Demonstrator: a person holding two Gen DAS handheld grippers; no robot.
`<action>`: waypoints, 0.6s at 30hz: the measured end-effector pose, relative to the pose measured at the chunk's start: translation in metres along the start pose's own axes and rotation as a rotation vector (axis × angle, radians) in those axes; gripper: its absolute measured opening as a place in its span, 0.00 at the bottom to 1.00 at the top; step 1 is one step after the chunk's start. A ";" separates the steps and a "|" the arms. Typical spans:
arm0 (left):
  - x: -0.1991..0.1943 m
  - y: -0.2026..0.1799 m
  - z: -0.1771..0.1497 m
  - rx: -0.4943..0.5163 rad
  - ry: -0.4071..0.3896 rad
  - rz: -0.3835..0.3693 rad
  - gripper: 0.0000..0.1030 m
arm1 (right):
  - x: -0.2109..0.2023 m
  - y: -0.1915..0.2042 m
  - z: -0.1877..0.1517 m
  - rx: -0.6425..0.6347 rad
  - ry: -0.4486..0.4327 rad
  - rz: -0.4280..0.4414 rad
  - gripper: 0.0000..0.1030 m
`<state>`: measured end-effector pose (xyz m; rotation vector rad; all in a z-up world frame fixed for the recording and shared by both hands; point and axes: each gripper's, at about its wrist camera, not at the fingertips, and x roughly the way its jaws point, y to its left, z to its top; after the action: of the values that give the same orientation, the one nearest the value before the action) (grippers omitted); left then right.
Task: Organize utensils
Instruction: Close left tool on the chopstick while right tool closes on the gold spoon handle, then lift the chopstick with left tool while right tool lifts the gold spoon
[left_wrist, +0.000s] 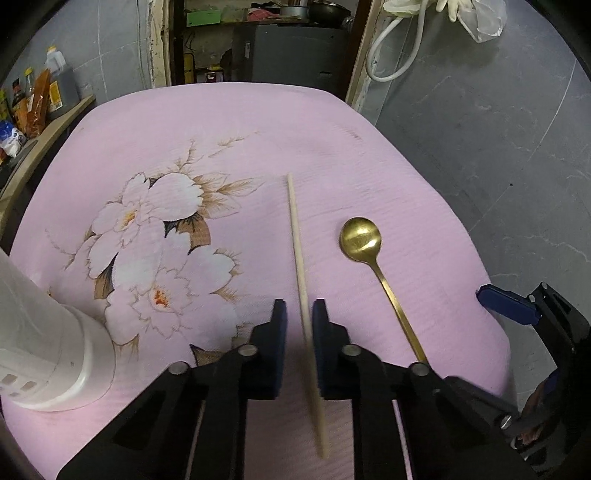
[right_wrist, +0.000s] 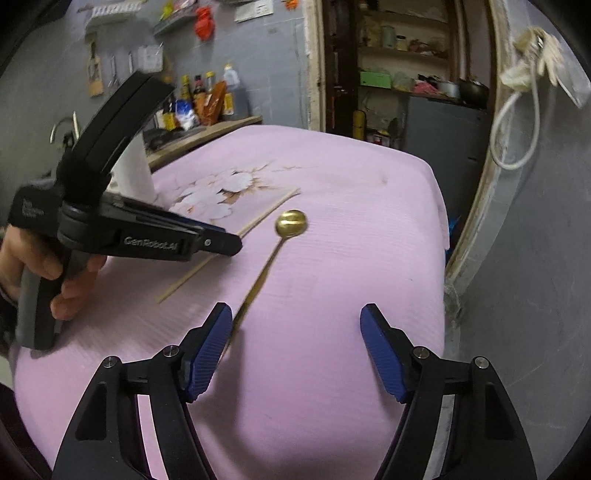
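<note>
On the pink flowered cloth (left_wrist: 369, 155), a chopstick and a gold spoon lie side by side.

Lengthwise between the left gripper's (left_wrist: 299, 314) blue pads runs the pale wooden chopstick (left_wrist: 295, 236), its far tip reaching toward the printed white blossoms; the jaws are drawn in narrow around it, the right pad against the stick, a sliver of gap still at the left one. Just to its right, apart from it, rests the gold spoon (left_wrist: 360, 239), bowl up and pointing away. The right gripper (right_wrist: 295, 317) stands wide apart and holds nothing, with the spoon's handle end by its left pad. A white cylindrical appliance (left_wrist: 48, 354) sits at the cloth's left edge.
</note>
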<state>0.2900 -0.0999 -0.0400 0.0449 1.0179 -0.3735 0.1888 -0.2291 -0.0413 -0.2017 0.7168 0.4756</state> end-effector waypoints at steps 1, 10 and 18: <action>0.000 0.003 -0.001 -0.008 0.003 -0.002 0.05 | 0.002 0.004 0.000 -0.014 0.006 -0.005 0.69; -0.013 0.016 -0.015 -0.070 0.001 -0.011 0.03 | 0.013 0.021 0.001 -0.109 0.054 -0.090 0.40; -0.036 0.029 -0.041 -0.135 0.004 -0.045 0.03 | 0.003 0.015 -0.007 -0.054 0.057 -0.085 0.10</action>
<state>0.2494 -0.0541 -0.0355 -0.0988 1.0475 -0.3455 0.1801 -0.2170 -0.0487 -0.2965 0.7482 0.4095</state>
